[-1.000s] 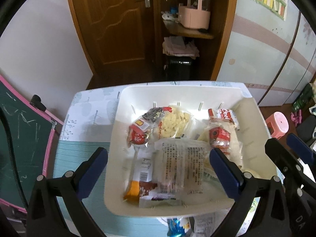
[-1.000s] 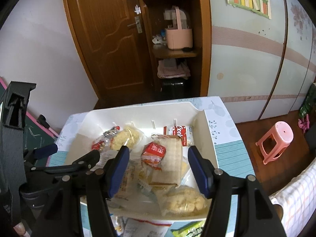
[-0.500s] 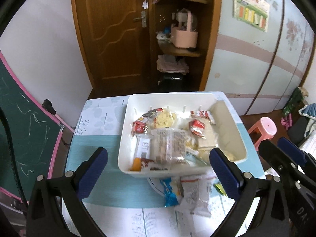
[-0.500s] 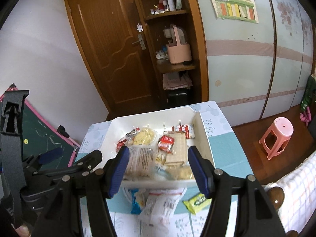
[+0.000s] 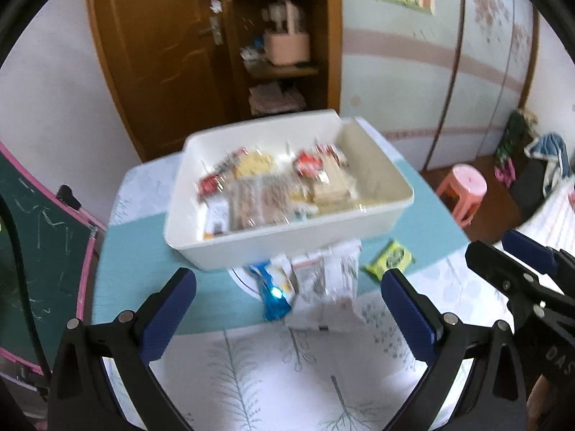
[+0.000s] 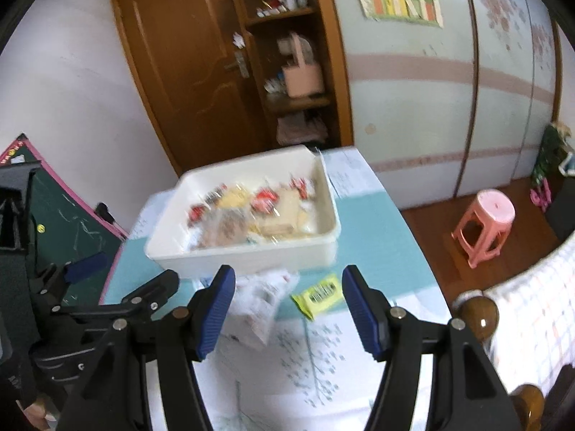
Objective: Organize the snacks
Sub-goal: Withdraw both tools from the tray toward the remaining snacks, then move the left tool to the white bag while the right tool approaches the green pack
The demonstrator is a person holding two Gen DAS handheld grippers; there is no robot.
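Observation:
A white plastic bin (image 5: pixel 363 230) (image 6: pixel 251 255) stands at the far half of the table and holds several snack packets (image 5: pixel 273 186) (image 6: pixel 248 215). In front of the bin lie a blue packet (image 5: pixel 275 292), pale printed packets (image 5: pixel 329 280) (image 6: pixel 258 296) and a yellow-green packet (image 5: pixel 390 258) (image 6: pixel 318 294). My left gripper (image 5: pixel 287 316) hovers open over the near table, nothing between its blue pads. My right gripper (image 6: pixel 287 309) is open too and empty, above the loose packets.
The table (image 5: pixel 287 377) has a teal and white leaf-print cloth. A chalkboard easel (image 5: pixel 32 258) stands at the left, a pink stool (image 6: pixel 483 222) on the floor at the right. A wooden door and shelves (image 6: pixel 287 72) are behind. A bedpost knob (image 6: pixel 478 314) is near right.
Both grippers have pulled back from the bin toward the near side of the table. The bin now looks smaller, and the loose packets in front of it have come into view.

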